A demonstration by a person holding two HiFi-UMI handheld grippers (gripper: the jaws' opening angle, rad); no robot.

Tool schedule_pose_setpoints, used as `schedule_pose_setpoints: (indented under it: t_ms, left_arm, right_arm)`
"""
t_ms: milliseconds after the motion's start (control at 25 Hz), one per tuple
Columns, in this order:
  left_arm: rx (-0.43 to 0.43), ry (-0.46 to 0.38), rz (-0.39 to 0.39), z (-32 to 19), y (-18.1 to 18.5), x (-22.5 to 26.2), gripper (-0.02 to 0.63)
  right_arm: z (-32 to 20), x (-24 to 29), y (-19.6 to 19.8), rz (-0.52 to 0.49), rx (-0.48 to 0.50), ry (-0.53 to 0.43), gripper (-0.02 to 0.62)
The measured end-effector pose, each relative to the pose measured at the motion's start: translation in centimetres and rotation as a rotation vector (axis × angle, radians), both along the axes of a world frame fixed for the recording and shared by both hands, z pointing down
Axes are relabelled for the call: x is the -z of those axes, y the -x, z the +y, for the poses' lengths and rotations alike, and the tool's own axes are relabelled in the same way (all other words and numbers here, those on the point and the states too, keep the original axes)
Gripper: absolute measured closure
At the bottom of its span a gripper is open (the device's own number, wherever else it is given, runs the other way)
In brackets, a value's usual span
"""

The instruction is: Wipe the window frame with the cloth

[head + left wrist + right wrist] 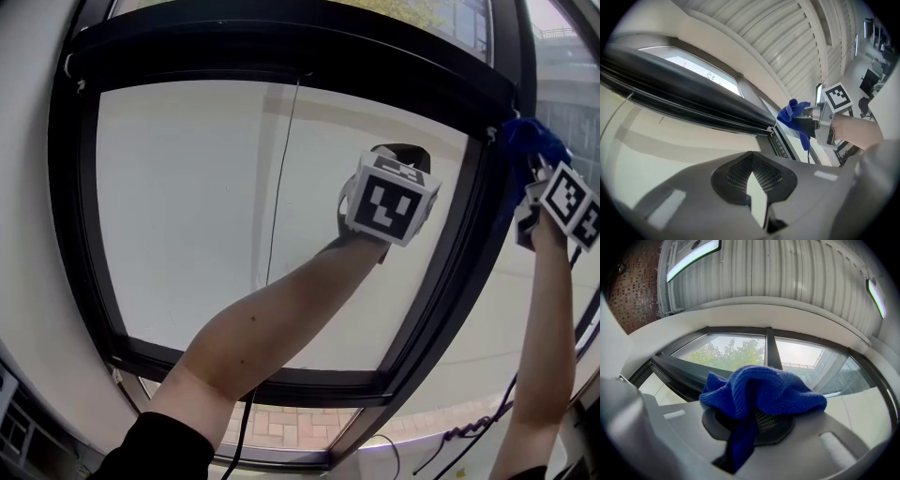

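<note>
The blue cloth [530, 141] was at 2 o'clock in the head view. It was bunched against the upper right corner of the black window frame [281, 384], where the top rail met the right upright. The right gripper [536, 173] had its jaws clamped on it, pads pressed into the fabric.

In the right gripper view the bundle lay crosswise over the jaws, its long axis running from 9 to 3 o'clock. One narrow tail dropped toward 7 o'clock into the slot between them. In the head view the wad pointed up toward 11 o'clock, at the corner. The left gripper view showed a thin strip of it hanging toward 6 o'clock.

The left gripper [751, 160] was raised in front of the glass pane [206, 216], near the middle of the head view. Its pad tips were together with nothing between them. A bare forearm [272, 328] reached up to it from 7 o'clock.

The frame was dark and smooth, with a rounded top rail. The pane behind it looked pale and plain.

A white ribbed ceiling [787, 273] spread overhead, with light strips [691, 258] at 11 and 2 o'clock. Green trees [736, 355] showed through the upper glass. Reddish paving [291, 427] showed below the bottom rail at 6 o'clock, and a dark cable [459, 436] ran across at 5 o'clock.
</note>
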State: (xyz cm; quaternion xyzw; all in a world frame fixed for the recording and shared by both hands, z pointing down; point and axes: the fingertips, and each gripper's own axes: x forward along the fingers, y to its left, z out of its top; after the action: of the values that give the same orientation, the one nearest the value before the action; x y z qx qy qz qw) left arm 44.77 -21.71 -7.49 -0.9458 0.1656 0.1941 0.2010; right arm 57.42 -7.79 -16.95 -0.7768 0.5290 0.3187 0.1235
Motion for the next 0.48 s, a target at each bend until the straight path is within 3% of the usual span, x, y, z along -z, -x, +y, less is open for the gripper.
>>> schedule_pose_setpoints:
  t_ms: [160, 480]
  left_arm:
    - [-0.010, 0.021, 0.007, 0.2, 0.2, -0.9, 0.615]
    - [0.051, 0.043, -0.017, 1.2, -1.1, -2.6, 0.615]
  right_arm:
    - [0.6, -0.6, 0.1, -0.008, -0.037, 0.018, 0.540]
    - [1.6, -1.0, -0.8, 0.003, 0.008, 0.031, 0.540]
